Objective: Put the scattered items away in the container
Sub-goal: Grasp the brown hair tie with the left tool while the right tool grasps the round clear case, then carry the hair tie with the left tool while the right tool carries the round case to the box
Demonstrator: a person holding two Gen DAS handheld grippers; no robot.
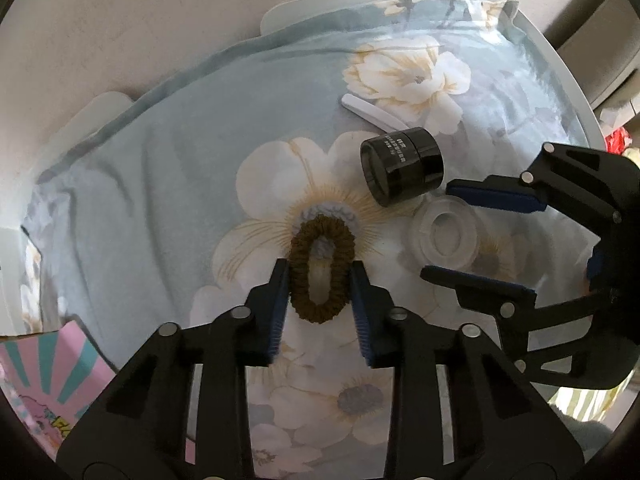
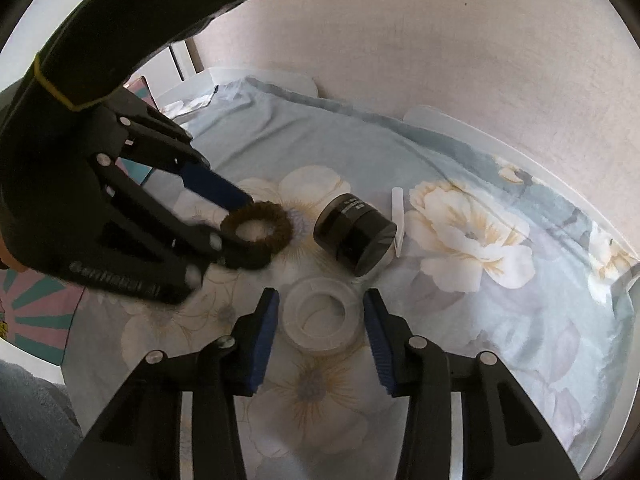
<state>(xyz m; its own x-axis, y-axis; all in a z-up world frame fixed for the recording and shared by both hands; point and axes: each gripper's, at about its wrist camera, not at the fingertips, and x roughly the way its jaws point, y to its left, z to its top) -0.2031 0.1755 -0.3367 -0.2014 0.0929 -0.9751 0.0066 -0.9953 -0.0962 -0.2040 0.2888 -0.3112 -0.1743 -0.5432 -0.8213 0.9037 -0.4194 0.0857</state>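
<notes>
The left gripper [image 1: 320,276] points steeply down at a table covered with a pale blue floral cloth [image 1: 168,168], and its two blue pads stand on both sides of a brown hair scrunchie [image 1: 322,270]. The pads press against the outer sides of the scrunchie, which is squeezed into a long oval, so this gripper is clenched on it; whether the scrunchie leaves the cloth I cannot tell. The right gripper [image 2: 320,316] is beside it, and a roll of clear tape [image 2: 320,316] lies flat on the cloth between its two fingers. In the right wrist view a thin gap shows on each side of the roll, so these jaws are around the tape but do not grasp it. A black cosmetic jar [image 1: 402,166] lies on its side just beyond the tape and near the scrunchie. A small white stick [image 1: 372,114], maybe a nail file, lies behind the jar. A pink and teal box [image 1: 44,364] is at the near left edge of the table.
</notes>
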